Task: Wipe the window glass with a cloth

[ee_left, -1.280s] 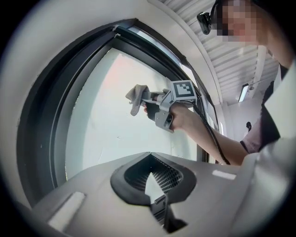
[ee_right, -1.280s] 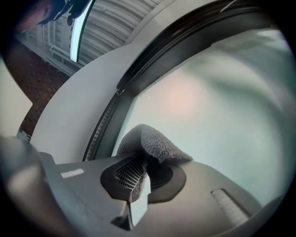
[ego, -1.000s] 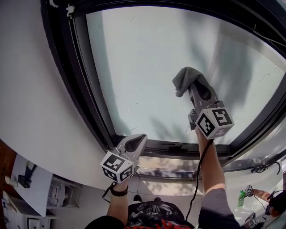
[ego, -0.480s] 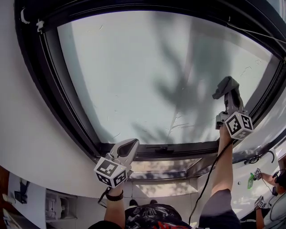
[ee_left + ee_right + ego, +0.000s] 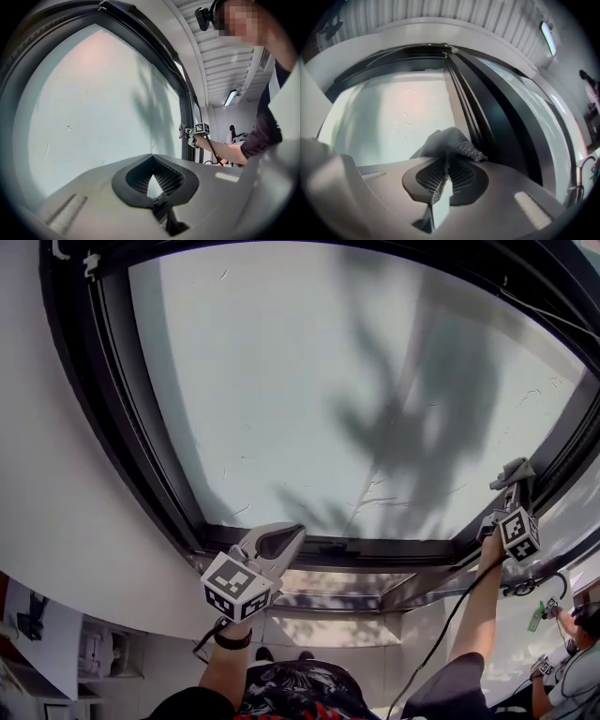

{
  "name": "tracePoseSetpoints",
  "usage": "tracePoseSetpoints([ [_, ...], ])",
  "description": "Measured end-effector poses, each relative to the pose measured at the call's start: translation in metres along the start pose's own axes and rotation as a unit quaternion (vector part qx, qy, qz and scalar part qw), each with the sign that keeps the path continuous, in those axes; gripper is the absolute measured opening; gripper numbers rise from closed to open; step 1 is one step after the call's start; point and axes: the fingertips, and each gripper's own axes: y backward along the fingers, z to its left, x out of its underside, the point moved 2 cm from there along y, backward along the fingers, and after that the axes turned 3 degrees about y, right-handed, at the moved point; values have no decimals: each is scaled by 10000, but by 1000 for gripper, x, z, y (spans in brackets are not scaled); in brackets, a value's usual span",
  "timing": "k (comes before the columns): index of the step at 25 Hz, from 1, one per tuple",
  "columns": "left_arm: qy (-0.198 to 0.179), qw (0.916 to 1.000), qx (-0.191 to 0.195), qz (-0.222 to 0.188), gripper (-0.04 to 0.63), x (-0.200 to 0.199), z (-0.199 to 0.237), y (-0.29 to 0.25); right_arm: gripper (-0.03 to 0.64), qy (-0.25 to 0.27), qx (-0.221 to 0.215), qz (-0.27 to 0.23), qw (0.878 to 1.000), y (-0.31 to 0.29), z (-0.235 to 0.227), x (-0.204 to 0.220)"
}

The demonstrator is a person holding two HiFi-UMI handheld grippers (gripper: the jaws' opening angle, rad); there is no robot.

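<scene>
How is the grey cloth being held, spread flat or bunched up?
Bunched up: the cloth is a crumpled wad pinched in the closed jaws of the right gripper, folds sticking out beyond.

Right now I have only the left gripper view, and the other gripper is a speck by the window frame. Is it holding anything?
Observer: Yes. In the right gripper view, the right gripper is shut on a grey cloth.
Operator: Where on the window is the cloth?
Observer: The head view puts it at the lower right corner of the glass, right beside the dark frame.
Operator: And where does my left gripper sit, seen from outside?
Observer: In the head view, the left gripper is low, in front of the bottom rail, below the glass.
</scene>
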Motion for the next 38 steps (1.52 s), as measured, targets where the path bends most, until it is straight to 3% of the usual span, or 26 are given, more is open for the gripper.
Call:
tracePoseSetpoints([
  [2, 19, 10000, -68, -4, 0, 1, 5, 1, 15, -125, 10, -115, 9999, -2, 4, -2],
  [5, 107, 9997, -226, -80, 0, 2, 15, 7, 15, 123, -429, -193, 9988, -3, 52, -11],
  [9, 154, 9991, -336, -183, 0, 1, 21, 16, 15, 412, -1528, -424, 9865, 10, 155, -31],
  [12, 200, 9983, -484, -241, 0, 1, 29, 27, 17, 499, -2546, -511, 9644, 22, 244, -30],
  [15, 232, 9971, -657, -320, 0, 0, 37, 42, 17, 430, -3482, -561, 9348, 40, 331, -16],
  [20, 153, 9959, -800, -400, 0, -6, 47, 64, 17, -135, -4190, -476, 9067, 63, 446, 13],
  [24, 200, 9946, -951, -376, 0, -1, 54, 80, 17, -301, -4908, -268, 8704, 85, 545, 21],
  [27, 229, 9942, -987, -351, 0, 2, 60, 89, 15, 12, -5388, 53, 8424, 104, 622, 28],
  [30, 310, 9910, -1253, -362, 0, 5, 74, 95, 17, 924, -5938, 412, 7982, 121, 683, 49],
  [32, 333, 9887, -1427, -321, 0, 5, 84, 100, 17, 1209, -6141, 505, 7783, 126, 704, 58],
  [35, 329, 9887, -1440, -263, 0, 3, 88, 103, 17, 1042, -6245, 552, 7721, 127, 710, 59],
  [38, 314, 9908, -1299, -226, 0, 2, 83, 96, 17, 909, -6158, 568, 7806, 123, 691, 55],
])
